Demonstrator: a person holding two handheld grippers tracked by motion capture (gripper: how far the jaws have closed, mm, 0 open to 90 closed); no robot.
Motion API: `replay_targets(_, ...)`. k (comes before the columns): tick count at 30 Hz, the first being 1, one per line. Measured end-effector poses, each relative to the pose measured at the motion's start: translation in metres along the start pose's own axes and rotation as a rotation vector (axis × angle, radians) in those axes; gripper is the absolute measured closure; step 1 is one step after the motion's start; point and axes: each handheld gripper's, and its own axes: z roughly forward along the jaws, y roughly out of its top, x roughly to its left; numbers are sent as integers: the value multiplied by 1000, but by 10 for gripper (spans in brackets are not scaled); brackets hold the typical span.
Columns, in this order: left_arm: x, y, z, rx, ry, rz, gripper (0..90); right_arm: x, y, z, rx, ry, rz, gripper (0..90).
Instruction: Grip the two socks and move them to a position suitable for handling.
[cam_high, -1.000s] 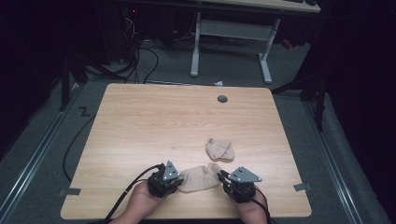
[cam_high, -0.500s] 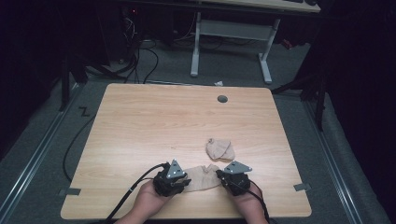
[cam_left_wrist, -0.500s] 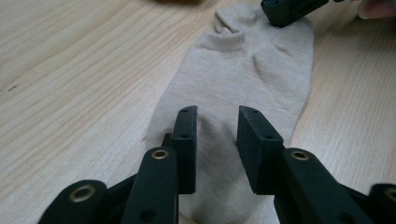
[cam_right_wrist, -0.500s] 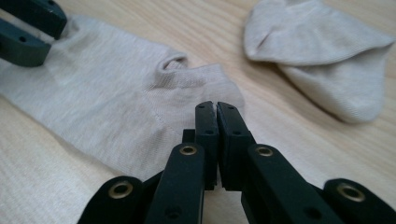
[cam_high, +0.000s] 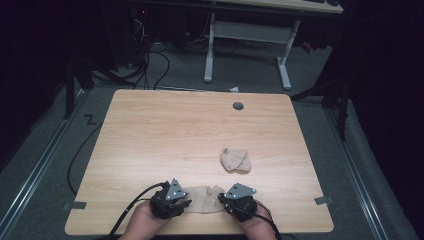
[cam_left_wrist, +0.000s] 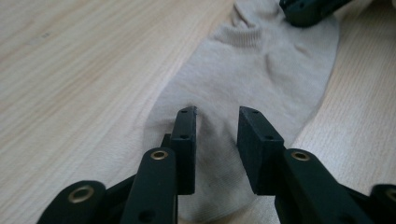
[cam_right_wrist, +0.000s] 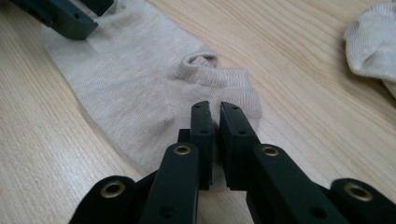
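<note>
A flat beige sock (cam_high: 205, 198) lies near the table's front edge, between my two grippers. My left gripper (cam_left_wrist: 217, 135) hovers over its toe end (cam_left_wrist: 261, 70); the jaws have just been opening, and a clear gap shows fabric beneath them, not pinched. My right gripper (cam_right_wrist: 216, 135) rests at the cuff and heel end (cam_right_wrist: 130, 84). Its jaws have just been opening and stand a narrow slit apart, with no cloth visibly caught. From above, the left gripper (cam_high: 187, 202) and right gripper (cam_high: 222, 200) face each other across the sock.
A second beige sock (cam_high: 236, 160), crumpled, lies a little farther back on the right, also seen as a sock (cam_right_wrist: 373, 42) from the right gripper. The wooden table (cam_high: 175, 130) has a round cable hole (cam_high: 238, 106) at the back. The front edge is just below my hands.
The right gripper has moved left and slightly down onto the sock's cuff end. The left gripper has shifted a little at the toe end. The sock lies a bit more bunched between them.
</note>
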Motion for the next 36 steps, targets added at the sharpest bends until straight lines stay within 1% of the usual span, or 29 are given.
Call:
replay_targets(2,3,1,-7,-33,5,-16,669,0,2,-2,-21,1,-3,831)
replay_targets(4,8,2,-16,-66,22,-31,652,-3,3,-6,-56,3,10,806)
replay_targets(5,14,1,-24,-86,36,-41,640,-5,4,-8,-66,4,21,801)
replay_targets(7,22,-1,-32,-102,55,-55,605,-10,3,-11,-81,-12,32,801)
replay_targets(8,31,-5,-38,-109,65,-76,587,-13,2,-12,-85,-20,36,802)
replay_targets(10,44,-11,-44,-126,93,-116,569,-20,1,-17,-107,-47,54,805)
replay_targets(11,52,-16,-46,-131,119,-139,563,-23,0,-19,-114,-58,59,807)
replay_targets(12,57,-18,-46,-133,134,-153,554,-28,-1,-21,-125,-82,68,814)
replay_targets(13,63,-21,-45,-139,149,-175,552,-32,-2,-22,-128,-94,75,818)
replay_targets(14,66,-22,-44,-142,160,-184,560,-38,-3,-23,-131,-115,89,824)
replay_targets(15,70,-23,-44,-144,183,-191,569,-42,-4,-24,-133,-129,99,827)
replay_targets(16,71,-23,-44,-146,188,-198,570,-50,-4,-24,-137,-143,116,828)
replay_targets(17,74,-23,-45,-158,182,-210,570,-54,-3,-23,-135,-153,126,831)
replay_targets(18,74,-24,-45,-165,179,-217,567,-63,0,-20,-124,-184,124,833)
replay_targets(19,74,-24,-46,-164,181,-212,563,-68,2,-19,-121,-198,128,836)
replay_targets(21,72,-23,-46,-153,186,-191,560,-83,7,-15,-106,-235,156,846)
replay_targets(23,72,-23,-46,-162,190,-191,558,-95,12,-10,-76,-270,166,855)
replay_targets(24,72,-23,-47,-164,189,-194,558,-104,13,-3,-44,-285,189,858)
replay_targets(26,72,-23,-47,-168,189,-199,558,-110,13,3,-6,-305,186,863)
replay_targets(28,73,-23,-48,-170,191,-202,559,-113,11,10,26,-299,179,863)
replay_targets(30,74,-24,-48,-170,188,-208,559,-111,10,13,40,-295,164,868)
replay_targets(33,75,-24,-47,-167,189,-209,558,-104,9,15,44,-275,152,870)
replay_targets(34,74,-24,-47,-165,190,-208,558,-99,9,16,38,-261,138,871)
replay_targets(36,74,-23,-46,-163,195,-204,558,-92,10,18,28,-244,135,874)
